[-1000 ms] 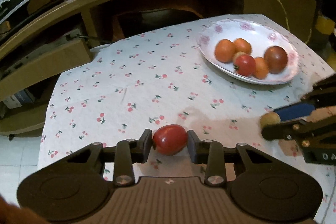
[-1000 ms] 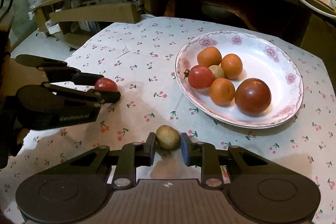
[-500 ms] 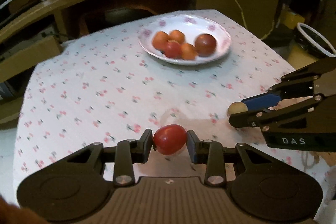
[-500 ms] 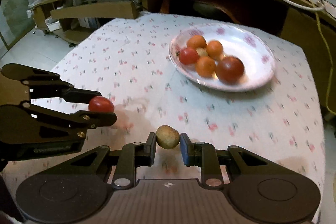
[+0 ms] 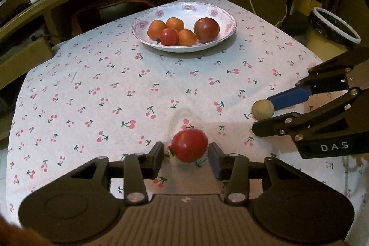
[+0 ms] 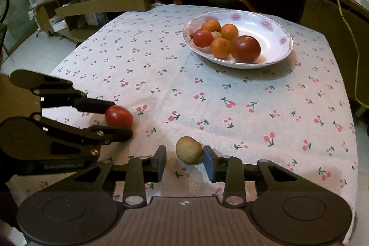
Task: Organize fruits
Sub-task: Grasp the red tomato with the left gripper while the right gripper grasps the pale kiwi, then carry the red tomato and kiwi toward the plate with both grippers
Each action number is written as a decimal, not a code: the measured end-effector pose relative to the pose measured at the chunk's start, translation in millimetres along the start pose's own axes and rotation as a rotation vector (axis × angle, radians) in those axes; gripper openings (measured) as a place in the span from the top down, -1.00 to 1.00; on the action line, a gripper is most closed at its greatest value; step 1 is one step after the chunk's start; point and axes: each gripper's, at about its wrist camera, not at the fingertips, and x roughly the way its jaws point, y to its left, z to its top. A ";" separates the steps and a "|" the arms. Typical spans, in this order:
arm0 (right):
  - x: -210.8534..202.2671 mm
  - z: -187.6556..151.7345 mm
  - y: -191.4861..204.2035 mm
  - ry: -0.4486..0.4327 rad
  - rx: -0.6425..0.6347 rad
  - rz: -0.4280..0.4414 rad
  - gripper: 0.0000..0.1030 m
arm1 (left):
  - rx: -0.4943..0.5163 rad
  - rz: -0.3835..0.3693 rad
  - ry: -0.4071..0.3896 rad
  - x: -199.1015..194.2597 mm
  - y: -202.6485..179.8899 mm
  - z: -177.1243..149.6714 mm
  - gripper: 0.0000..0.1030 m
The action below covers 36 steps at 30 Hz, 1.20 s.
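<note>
Red tomato (image 5: 189, 145): sitting on the tablecloth (image 5: 115, 93) at the lower centre of the left wrist view, between the fingers of the left gripper (image 5: 186, 153), which are standing spread with a gap on each side (so nothing is pinching it).
Tan fruit (image 6: 189, 152): lying at the lower centre of the right wrist view inside the right gripper (image 6: 184, 159), also spread; it's sitting right against the blue pad (image 6: 208, 161), with clear air on the other side.
Roll risk: I'm guessing both are going to wander, since they're round and loose and a nudge from a finger would be enough.
Squash risk: the tomato skin is looking thin and glossy, so squeezing hard would probably be splitting it.
Drop-off risk: the plate (image 5: 221, 15) is sitting well apart, in the upper middle of the frame, and it's already crowding on one side, so a fruit landing on that pile could be knocking others around or bouncing out.
Cloth: soft cotton-looking, white with a cherry print, rippling slightly near the tomato (could be snagging a fingertip).
Plate material: glazed ceramic, shallow, pink flowers on the rim.
Tan fruit surface: matte, slightly rough, egg-shaped.
</note>
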 end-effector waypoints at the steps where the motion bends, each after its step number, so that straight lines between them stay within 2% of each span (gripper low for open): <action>1: -0.4 -0.6 1.0 -0.001 -0.010 0.001 0.20 | 0.003 0.003 -0.002 0.1 0.5 -0.4 -0.04; 3: -1.1 -1.4 1.1 -0.002 -0.013 0.005 0.13 | 0.010 0.006 -0.005 0.8 1.0 -0.3 -0.08; 15: -1.1 -1.1 -0.9 0.000 -0.024 0.004 0.14 | 0.037 -0.006 -0.008 3.2 -3.3 3.9 -0.05; 17: -1.1 -0.5 -1.0 0.004 -0.023 0.003 0.18 | 0.041 -0.009 -0.005 2.7 -4.4 4.5 0.05; 20: -1.0 0.6 0.2 0.009 -0.025 -0.004 0.39 | 0.048 -0.007 0.002 1.3 -6.9 4.5 0.22; 22: -1.1 0.8 1.0 0.013 -0.025 -0.010 0.50 | 0.051 -0.002 0.007 0.6 -8.4 5.0 0.23; 36: -6.0 7.6 0.8 -0.008 -0.016 -0.024 0.51 | 0.025 0.003 -0.019 -3.0 -12.9 19.1 0.23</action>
